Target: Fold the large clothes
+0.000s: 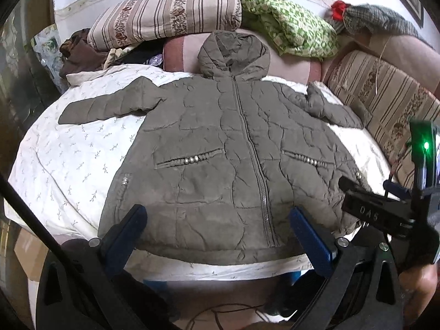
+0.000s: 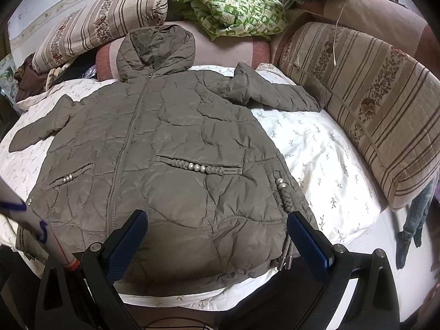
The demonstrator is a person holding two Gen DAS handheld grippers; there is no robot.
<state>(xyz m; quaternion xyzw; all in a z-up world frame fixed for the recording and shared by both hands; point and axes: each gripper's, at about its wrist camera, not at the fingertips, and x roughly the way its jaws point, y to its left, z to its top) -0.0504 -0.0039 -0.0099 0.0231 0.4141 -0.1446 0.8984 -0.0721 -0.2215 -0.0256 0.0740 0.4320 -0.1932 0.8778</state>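
Though unfolded, jacket (image 1: 220,148) beyond left gripper (image 1: 217,236).

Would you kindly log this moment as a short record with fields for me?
garment: olive hooded puffer jacket, front up, zipped
surface: white leaf-print sheet
sleeves: both spread outward
hood: lying flat towards striped cushion
left gripper: open, above hem, holding nothing
right gripper: open, above hem, holding nothing
folding: not yet begun

Two wrist cameras above the bed's near edge
Both look forward and down, close; they share the jacket (image 1: 220,148), the left view from further left.
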